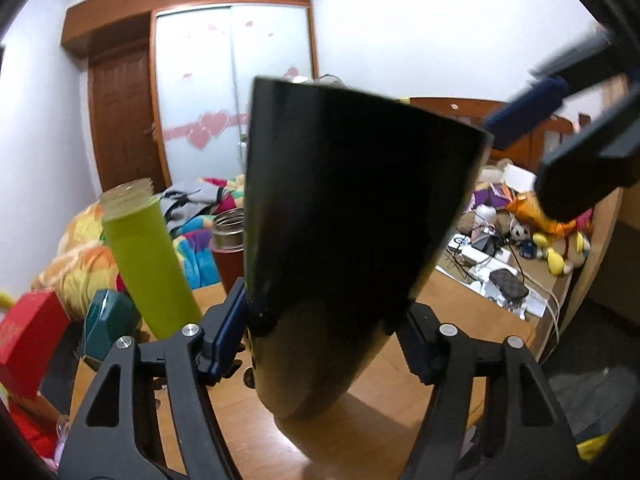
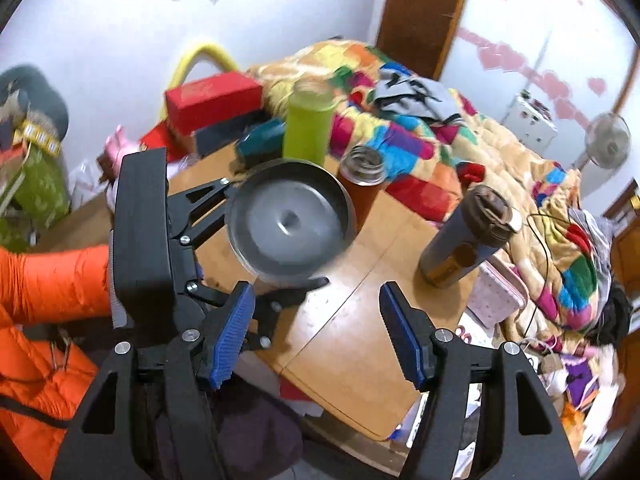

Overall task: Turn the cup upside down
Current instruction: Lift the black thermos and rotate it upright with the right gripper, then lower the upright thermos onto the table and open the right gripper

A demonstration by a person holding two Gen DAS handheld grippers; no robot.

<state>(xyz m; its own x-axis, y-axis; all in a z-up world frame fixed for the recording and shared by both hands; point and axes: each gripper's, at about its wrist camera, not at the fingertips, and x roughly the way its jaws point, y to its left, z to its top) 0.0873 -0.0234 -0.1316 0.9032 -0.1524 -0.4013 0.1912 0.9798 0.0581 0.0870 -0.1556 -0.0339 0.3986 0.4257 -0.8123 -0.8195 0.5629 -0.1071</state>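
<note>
A: What is the biggest thing here?

B: The wooden table (image 2: 352, 320). It takes the middle of the right wrist view, and behind it lies a bed with a many-coloured quilt (image 2: 460, 148).

A: And where is the cup?

B: The cup (image 1: 340, 240) is in the air above the table, held by the left gripper (image 1: 324, 344). In the left wrist view it is dark and fills the centre, with the wider end far from the camera and the narrow end near the bottom of the frame. In the right wrist view I see a round grey end of it with a small dimple in the centre; whether this is the base or the inside, I cannot tell.

A: How do the left jaws stand?

B: They are closed on the cup, one blue pad (image 1: 228, 328) pressing each side of its lower part.

A: And the right gripper?

B: The right gripper (image 2: 316, 332) is wide open and holds nothing. Its pads (image 2: 234, 332) are well apart, over the near edge of the table, just beside the left gripper.

A: What else stands on the table?

B: A green bottle (image 2: 308, 128) without lid, a red-brown flask (image 2: 362, 184) with open steel mouth near it, and a grey tumbler (image 2: 464, 240) with brown lid further right. A red box (image 2: 212, 100) is behind, at the far left corner.

A: Anything smaller?

B: An orange sleeve (image 2: 52, 280) at the left edge.
</note>
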